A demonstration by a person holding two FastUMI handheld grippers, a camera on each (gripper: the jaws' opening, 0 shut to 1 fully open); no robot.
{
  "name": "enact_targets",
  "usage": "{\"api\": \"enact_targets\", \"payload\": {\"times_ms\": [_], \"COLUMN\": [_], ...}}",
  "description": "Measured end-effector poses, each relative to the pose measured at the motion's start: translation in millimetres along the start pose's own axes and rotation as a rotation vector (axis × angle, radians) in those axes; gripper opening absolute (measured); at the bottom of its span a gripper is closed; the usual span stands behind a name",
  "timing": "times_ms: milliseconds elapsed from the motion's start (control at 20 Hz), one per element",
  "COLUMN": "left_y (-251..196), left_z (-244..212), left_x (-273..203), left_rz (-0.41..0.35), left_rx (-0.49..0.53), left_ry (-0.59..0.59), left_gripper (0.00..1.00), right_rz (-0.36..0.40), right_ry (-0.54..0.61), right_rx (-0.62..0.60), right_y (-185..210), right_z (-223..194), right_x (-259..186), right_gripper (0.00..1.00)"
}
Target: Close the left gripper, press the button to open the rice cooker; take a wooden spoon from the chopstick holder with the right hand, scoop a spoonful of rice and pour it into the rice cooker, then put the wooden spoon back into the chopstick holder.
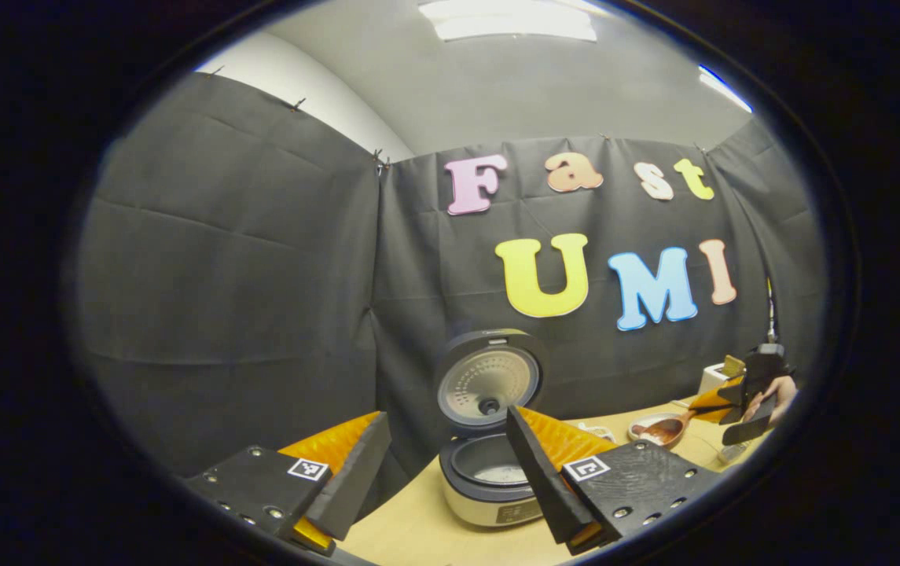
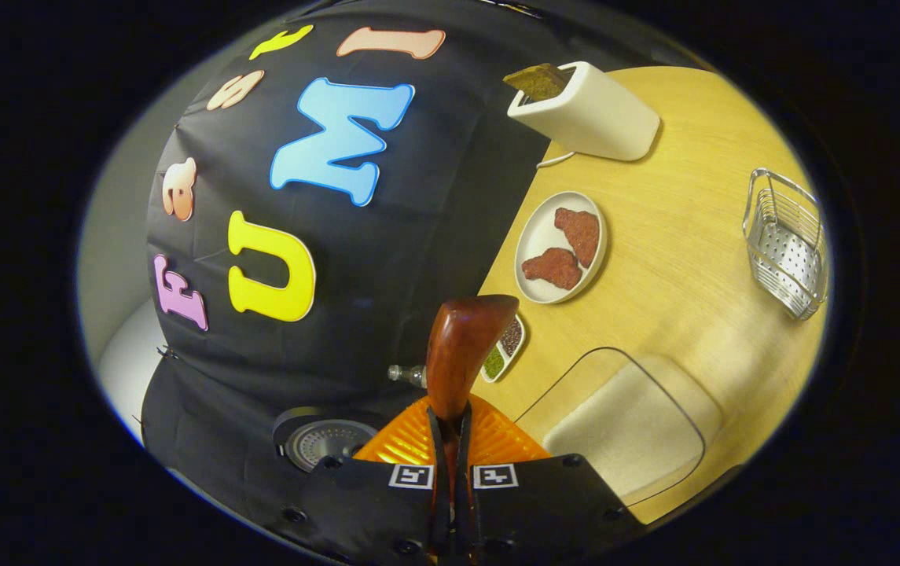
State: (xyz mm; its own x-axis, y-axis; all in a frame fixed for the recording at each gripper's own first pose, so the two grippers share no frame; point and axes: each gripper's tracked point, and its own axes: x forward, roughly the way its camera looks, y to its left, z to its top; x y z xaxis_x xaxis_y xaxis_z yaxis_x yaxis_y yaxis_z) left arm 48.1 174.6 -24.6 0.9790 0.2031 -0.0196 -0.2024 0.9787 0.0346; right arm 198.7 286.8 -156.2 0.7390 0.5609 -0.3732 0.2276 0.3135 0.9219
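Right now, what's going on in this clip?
The rice cooker stands open, lid up, on the wooden table. The left gripper hangs open in front of it, holding nothing. The right gripper is shut on the wooden spoon, held up above the table near a clear container of rice.
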Motion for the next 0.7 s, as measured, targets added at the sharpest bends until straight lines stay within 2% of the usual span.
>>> {"api": "enact_targets", "payload": {"times_ms": [50,100,150,300,450,500,550,600,700], "left_y": [1.5,3.2,10.5,30.6,45.3,50.8,56.4,61.4,72.3], "left_z": [-1.0,-0.9,-3.9,-9.9,-17.3,-19.4,-19.4,-21.4,-27.0], "left_x": [0.3,0.6,1.9,11.4,12.7,13.3,13.2,13.0,12.0], "left_rz": [0.005,0.010,0.017,0.040,0.069,0.079,0.088,0.099,0.119], "left_rx": [-0.001,-0.003,-0.006,-0.012,-0.018,-0.021,-0.021,-0.023,-0.024], "left_ry": [0.001,0.003,0.005,0.009,0.022,0.025,0.029,0.033,0.044], "left_gripper": [0.89,0.89,0.89,0.89,0.89,0.93,0.89,0.92,0.89], "right_rz": [0.014,0.025,0.033,0.059,0.082,0.089,0.097,0.103,0.110], "right_ry": [0.007,0.011,0.017,0.038,0.068,0.078,0.091,0.103,0.128], "right_rx": [0.003,0.000,-0.011,-0.060,-0.127,-0.151,-0.174,-0.196,-0.243], "right_y": [9.7,19.1,28.0,52.7,75.4,82.2,87.9,93.4,101.9], "right_z": [-3.1,-6.8,-12.2,-32.1,-59.1,-68.9,-78.2,-90.3,-113.2], "right_x": [5.0,11.0,16.8,32.4,53.3,58.5,64.7,71.2,83.7], "right_gripper": [0.04,0.00,0.04,0.04,0.04,0.04,0.04,0.04,0.05]}}
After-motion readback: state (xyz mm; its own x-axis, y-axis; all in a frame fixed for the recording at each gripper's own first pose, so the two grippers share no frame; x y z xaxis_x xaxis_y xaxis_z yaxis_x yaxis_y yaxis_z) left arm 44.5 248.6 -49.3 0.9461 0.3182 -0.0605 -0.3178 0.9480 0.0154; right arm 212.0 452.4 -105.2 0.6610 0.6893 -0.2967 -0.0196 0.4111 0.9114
